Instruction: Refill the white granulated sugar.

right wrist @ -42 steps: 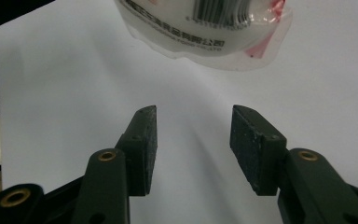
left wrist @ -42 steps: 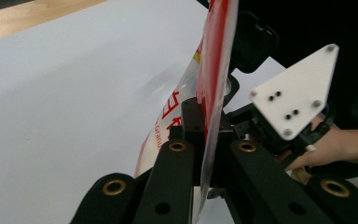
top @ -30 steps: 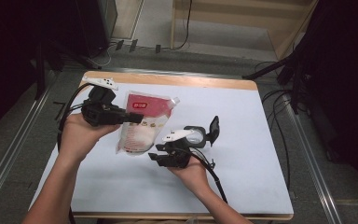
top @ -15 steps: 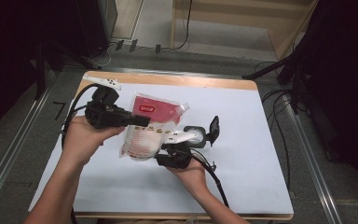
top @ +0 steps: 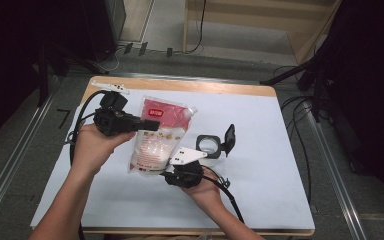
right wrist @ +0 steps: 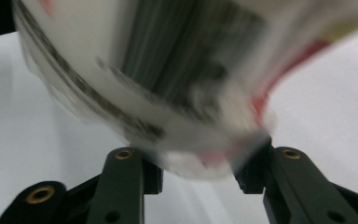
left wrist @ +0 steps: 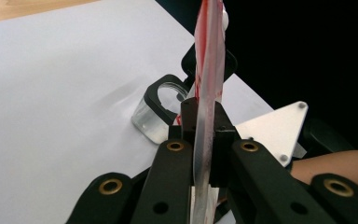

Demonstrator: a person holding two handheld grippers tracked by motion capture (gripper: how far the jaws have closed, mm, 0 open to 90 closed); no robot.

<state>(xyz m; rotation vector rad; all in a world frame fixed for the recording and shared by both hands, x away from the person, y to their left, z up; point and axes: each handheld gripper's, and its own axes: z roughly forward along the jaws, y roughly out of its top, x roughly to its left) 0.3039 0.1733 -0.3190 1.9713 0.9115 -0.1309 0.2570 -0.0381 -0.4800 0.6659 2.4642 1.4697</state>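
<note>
A red-and-white spouted pouch hangs tilted above the white table. My left gripper is shut on its upper edge; in the left gripper view the thin pouch runs edge-on between the pads of that gripper. My right gripper meets the pouch's bottom end from the near side. In the right gripper view the blurred bottom of the pouch fills the gap between the jaws of the gripper and touches both pads.
A small clear container with a black flip lid standing open sits on the white table sheet, just right of the pouch. It shows as the container behind the pouch in the left gripper view. Cables trail from both grippers.
The pouch has swung from lying flatter to a steeper tilt, and its bottom end has come down into the right gripper's jaws. Both hands have barely shifted.
</note>
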